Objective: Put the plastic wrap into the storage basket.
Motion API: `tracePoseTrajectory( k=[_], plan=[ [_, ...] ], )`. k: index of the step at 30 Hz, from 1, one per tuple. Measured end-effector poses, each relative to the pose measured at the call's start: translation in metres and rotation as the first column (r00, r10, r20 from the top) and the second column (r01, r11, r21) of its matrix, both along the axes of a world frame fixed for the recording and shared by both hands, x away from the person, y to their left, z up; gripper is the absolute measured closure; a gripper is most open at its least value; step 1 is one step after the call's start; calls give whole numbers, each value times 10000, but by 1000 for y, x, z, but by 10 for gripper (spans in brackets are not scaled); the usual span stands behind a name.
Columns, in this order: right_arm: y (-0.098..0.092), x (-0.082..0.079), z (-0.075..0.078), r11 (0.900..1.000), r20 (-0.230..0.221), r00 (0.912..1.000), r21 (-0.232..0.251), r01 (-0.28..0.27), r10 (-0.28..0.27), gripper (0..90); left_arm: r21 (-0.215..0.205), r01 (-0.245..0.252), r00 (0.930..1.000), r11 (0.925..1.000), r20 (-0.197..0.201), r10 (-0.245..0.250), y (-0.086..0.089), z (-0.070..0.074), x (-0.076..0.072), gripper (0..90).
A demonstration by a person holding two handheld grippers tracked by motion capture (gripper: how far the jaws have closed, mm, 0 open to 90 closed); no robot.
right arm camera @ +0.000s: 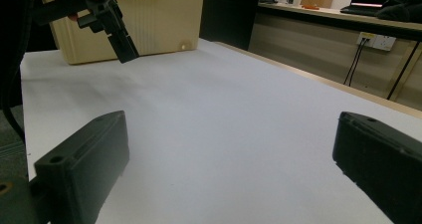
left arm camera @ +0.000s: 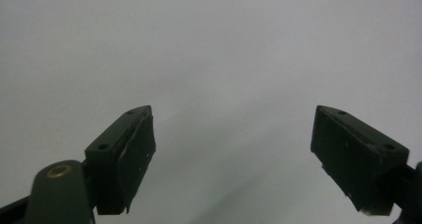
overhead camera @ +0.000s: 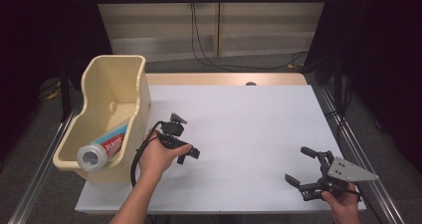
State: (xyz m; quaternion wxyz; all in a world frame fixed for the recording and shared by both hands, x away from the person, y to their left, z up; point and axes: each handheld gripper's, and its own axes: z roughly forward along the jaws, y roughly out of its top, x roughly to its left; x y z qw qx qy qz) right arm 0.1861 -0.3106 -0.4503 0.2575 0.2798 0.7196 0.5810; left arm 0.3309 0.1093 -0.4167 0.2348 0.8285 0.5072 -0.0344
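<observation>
Bottle [overhead camera: 102, 150] half-hidden in bin [overhead camera: 141, 95], label cut off

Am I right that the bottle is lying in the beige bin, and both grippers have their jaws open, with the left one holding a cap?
Not quite: the left gripper holds nothing. The left gripper view shows its jaws apart with only bare white table between them. The rest stands: the bottle lies in the beige bin, and the right gripper is open too.
</observation>
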Motion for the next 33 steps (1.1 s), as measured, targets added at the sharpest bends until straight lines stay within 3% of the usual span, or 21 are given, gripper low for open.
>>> tracePoseTrajectory(
  k=[9, 13, 17, 20, 27, 28, 29, 30, 33],
  plan=[
    [0, 0, 0, 10000, -17, 10000, -9, 19, -19, 9, -612, 135, 9927, 9980, 1206, -61, 6, -12, -11, 172],
    [0, 0, 0, 10000, -18, 10000, -17, 3, -3, 9, -622, 58, 9863, 9980, 1649, 45, 10, -18, -16, 162],
    [1, 0, 0, 10000, -23, 10000, 0, -17, 17, 9, -1049, 101, 9813, 9944, 1923, 104, 12, -24, -21, 155],
    [1, 0, 0, 10000, -46, 10000, 1, -6, 6, 10, -1109, 234, 9723, 9936, 2338, 32, 13, -27, -25, 147],
    [0, 0, 0, 10000, -38, 10000, -12, 29, -29, 9, -1343, 379, 9276, 9902, 3733, 151, 13, -28, -34, 130],
    [0, 0, 0, 10000, -24, 10000, -15, 32, -32, 9, -1283, 483, 9140, 9906, 4057, 80, 13, -28, -35, 129],
    [0, 0, 0, 10000, -34, 10000, -11, 38, -38, 9, -1352, 534, 9088, 9894, 4171, 79, 14, -28, -36, 124],
    [0, 0, 0, 10000, -26, 10000, -7, 43, -43, 9, -1478, 566, 8954, 9874, 4451, 153, 14, -29, -38, 118],
    [0, 0, 0, 10000, -27, 10000, -20, 41, -41, 10, -1602, 754, 8659, 9842, 5000, 150, 16, -30, -42, 107]
  ],
)
